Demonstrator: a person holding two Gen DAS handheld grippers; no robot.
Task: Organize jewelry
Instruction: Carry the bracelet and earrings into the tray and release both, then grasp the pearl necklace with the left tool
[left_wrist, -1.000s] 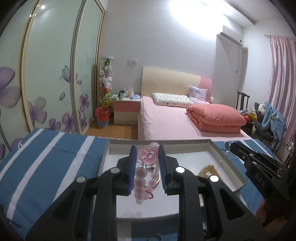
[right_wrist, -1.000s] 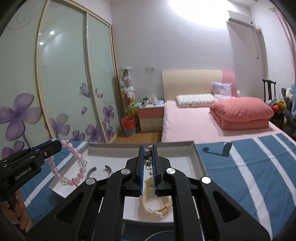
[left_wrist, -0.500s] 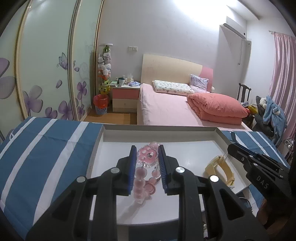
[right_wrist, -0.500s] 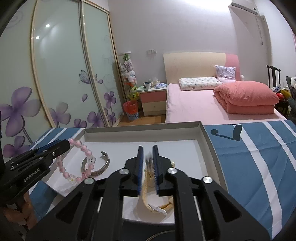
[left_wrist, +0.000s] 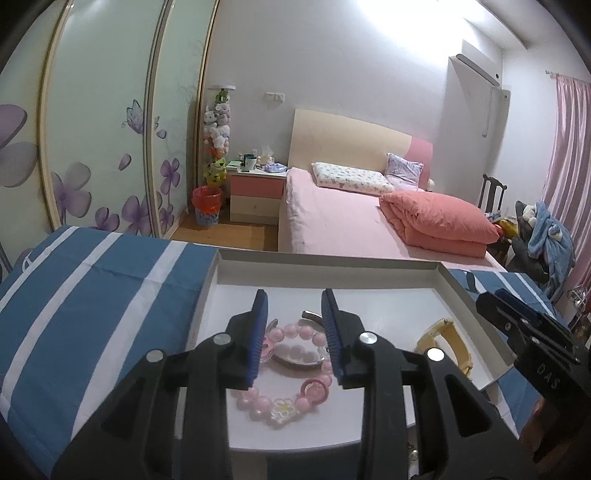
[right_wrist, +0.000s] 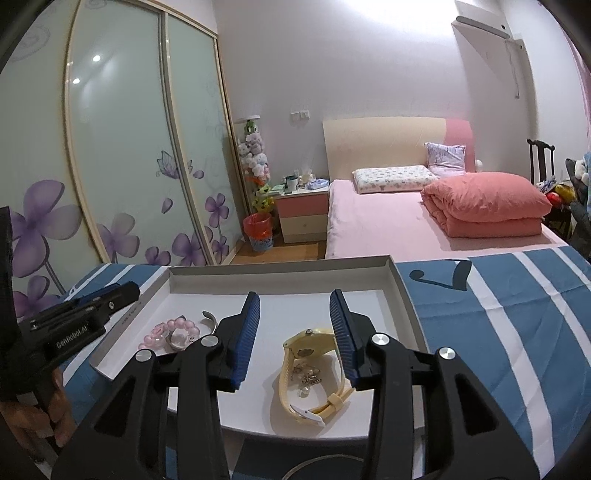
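Observation:
A shallow white tray (left_wrist: 332, 267) (right_wrist: 406, 295) lies on a blue-and-white striped cloth. My left gripper (left_wrist: 293, 336) is open above a pink bead bracelet (left_wrist: 284, 400) lying in the tray's left part, over a silver bangle (left_wrist: 308, 315). My right gripper (right_wrist: 295, 334) is open above a yellow watch (right_wrist: 314, 373) with a small silver chain piece (right_wrist: 306, 378) lying inside its strap. The bracelet (right_wrist: 166, 330) and bangle (right_wrist: 208, 317) also show in the right wrist view, and the watch (left_wrist: 448, 338) in the left.
The striped cloth (left_wrist: 92, 288) (right_wrist: 517, 332) covers the surface around the tray. Behind are a pink bed (left_wrist: 351, 225), a nightstand (left_wrist: 255, 195), a red bin (left_wrist: 207, 205) and floral wardrobe doors (right_wrist: 129, 166). A thin ring lies at the near edge (right_wrist: 321, 465).
Both grippers opened. The pink bracelet dropped from the left gripper into the tray, and the silver chain piece dropped from the right gripper onto the watch. Both moved lower over the tray.

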